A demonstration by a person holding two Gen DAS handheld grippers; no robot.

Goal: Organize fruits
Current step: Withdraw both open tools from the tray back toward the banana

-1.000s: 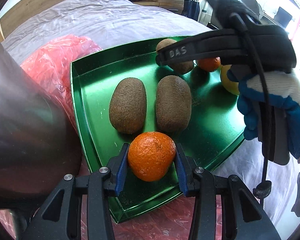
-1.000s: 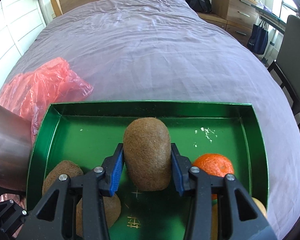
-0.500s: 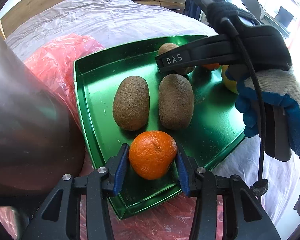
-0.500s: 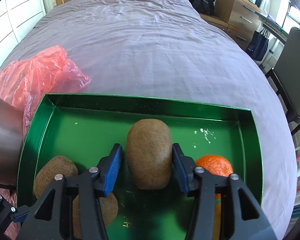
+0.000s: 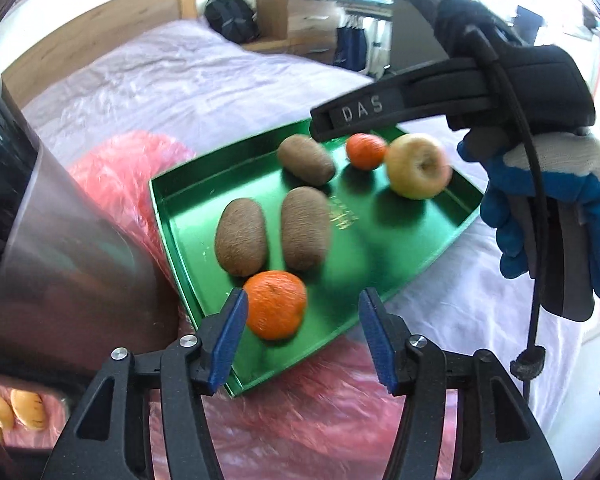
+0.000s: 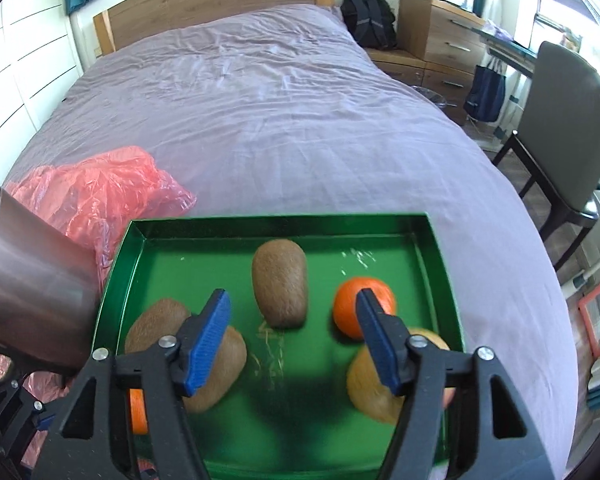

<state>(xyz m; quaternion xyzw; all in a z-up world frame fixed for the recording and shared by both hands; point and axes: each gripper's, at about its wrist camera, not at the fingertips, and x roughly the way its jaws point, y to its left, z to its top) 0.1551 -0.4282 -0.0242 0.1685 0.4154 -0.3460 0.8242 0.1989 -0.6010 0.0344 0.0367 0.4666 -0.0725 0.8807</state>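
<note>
A green tray (image 5: 400, 236) (image 6: 204, 264) lies on the bed and holds three kiwis, two mandarins and an apple (image 5: 418, 166) (image 6: 374, 388). My left gripper (image 5: 302, 312) is open above the tray's near corner and its jaws are opening. A mandarin (image 5: 274, 304) rests on the tray by the left pad, free of both pads. My right gripper (image 6: 292, 320) is open too, jaws opening, with nothing pressed between them. An upright kiwi (image 6: 280, 288) lies on the tray just past its fingers. A gloved hand (image 5: 540, 208) holds that gripper.
A crumpled red plastic bag (image 6: 100, 188) lies left of the tray and under its near corner. A tall metal vessel (image 5: 60, 260) (image 6: 32, 280) stands close on the left. Purple bedding (image 6: 280, 120) stretches beyond the tray. A chair (image 6: 568, 120) stands off the bed's right side.
Both grippers have opened and lifted back from the tray. The left one let go of the mandarin and the right one of the kiwi; both fruits now lie on the tray.
</note>
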